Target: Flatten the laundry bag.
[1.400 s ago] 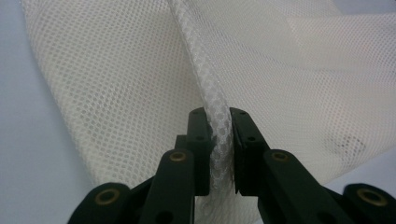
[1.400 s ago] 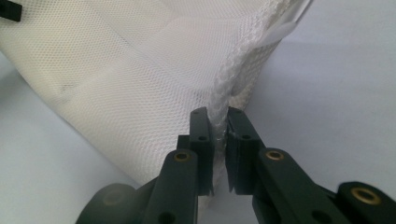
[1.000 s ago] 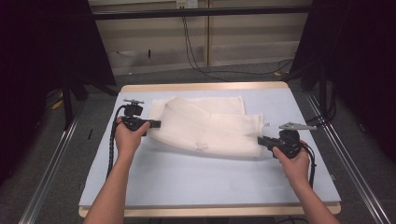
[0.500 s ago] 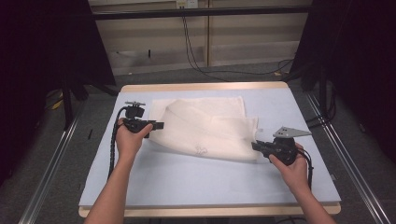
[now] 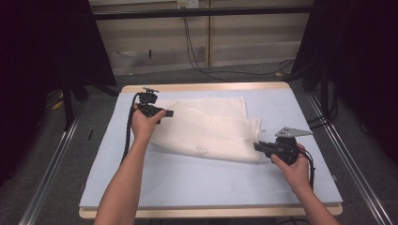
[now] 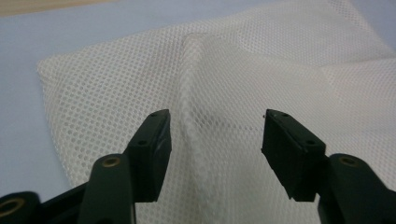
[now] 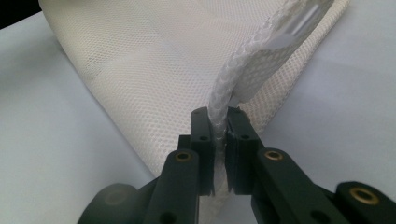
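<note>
High view: the white mesh bag (image 5: pixel 206 126) lies mid-table on the blue mat (image 5: pixel 187 178). Your left gripper (image 5: pixel 162 113), at its 9 o'clock edge, has just been opening, jaws apart over a raised fold. Your right gripper (image 7: pixel 220 126) pinches the 4 o'clock corner.

Bare forearms; black claws (image 5: pixel 165 113), brass screws, braided cables.

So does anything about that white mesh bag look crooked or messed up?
Yes. The mesh bag lies askew, folded unevenly, with a raised crease before the open left gripper. Its right corner is lifted, pinched in the right gripper.
</note>
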Demonstrator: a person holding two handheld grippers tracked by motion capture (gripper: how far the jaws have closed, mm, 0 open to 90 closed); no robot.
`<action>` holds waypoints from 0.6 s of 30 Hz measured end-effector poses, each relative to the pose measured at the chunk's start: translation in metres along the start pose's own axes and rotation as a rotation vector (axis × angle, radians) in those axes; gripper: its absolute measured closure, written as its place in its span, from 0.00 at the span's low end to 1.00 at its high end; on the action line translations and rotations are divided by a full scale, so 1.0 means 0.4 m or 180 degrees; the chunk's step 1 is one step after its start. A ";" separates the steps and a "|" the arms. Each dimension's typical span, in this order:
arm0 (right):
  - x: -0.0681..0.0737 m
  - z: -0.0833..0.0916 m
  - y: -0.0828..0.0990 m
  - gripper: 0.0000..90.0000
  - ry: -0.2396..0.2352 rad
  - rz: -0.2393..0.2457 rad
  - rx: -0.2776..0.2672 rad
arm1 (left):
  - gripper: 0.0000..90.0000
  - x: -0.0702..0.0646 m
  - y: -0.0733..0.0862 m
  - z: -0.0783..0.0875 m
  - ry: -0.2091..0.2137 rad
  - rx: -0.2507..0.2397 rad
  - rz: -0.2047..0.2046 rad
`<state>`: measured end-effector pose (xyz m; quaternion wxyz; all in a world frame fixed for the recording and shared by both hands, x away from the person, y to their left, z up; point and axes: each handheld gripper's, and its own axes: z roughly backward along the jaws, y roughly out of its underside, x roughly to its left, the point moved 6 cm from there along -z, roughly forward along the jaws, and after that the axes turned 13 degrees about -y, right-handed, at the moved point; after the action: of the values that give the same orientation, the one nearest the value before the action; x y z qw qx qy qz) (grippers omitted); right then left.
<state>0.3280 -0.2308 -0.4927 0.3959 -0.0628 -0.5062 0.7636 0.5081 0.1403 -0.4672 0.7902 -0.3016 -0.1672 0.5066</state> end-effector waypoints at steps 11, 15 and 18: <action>-0.004 0.003 0.000 0.92 0.0027 -0.0047 -0.0019 | 0.93 -0.012 -0.004 0.051 0.0256 0.0012 0.0010; -0.007 0.005 0.001 0.92 0.0065 -0.0076 -0.0020 | 0.93 -0.029 -0.006 0.107 0.0374 -0.0107 0.0002; -0.009 0.004 0.002 0.91 0.0083 -0.0098 -0.0024 | 0.93 -0.038 -0.006 0.146 0.0427 -0.0206 -0.0033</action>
<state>0.3291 -0.2346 -0.4937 0.4139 -0.0665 -0.5048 0.7546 0.4702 0.1438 -0.4205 0.7921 -0.3594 -0.1318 0.4754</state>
